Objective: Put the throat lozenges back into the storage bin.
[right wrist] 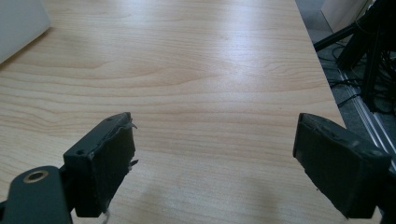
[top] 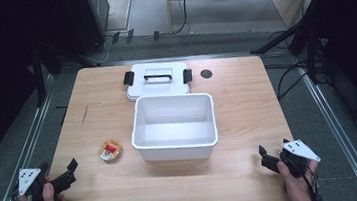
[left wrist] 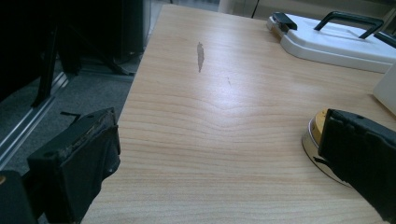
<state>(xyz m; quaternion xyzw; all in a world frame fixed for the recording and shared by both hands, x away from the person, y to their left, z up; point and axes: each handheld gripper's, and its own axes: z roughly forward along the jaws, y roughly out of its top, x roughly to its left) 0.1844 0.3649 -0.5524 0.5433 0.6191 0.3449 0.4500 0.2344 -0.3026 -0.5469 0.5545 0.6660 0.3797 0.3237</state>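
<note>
An open white plastic box (top: 177,152) stands mid-table, nothing visible inside. Its white lid (top: 157,81), with a black handle and two black clips, lies flat just behind it. A small round gold tin (top: 110,151) with a red label rests left of the box. My left gripper (top: 69,172) hovers at the front left corner, open, short of the tin. In the left gripper view the tin (left wrist: 314,134) peeks out behind the right jaw, and the lid (left wrist: 336,44) lies far off. My right gripper (top: 267,157) is open at the front right, over bare wood (right wrist: 215,158).
The wooden table (top: 237,104) has a dark round hole (top: 206,73) near the back right and a dark smear (left wrist: 200,55) on its left part. Tripod legs and cables (top: 289,76) crowd the floor on both sides. A corner of the box (right wrist: 18,23) shows in the right gripper view.
</note>
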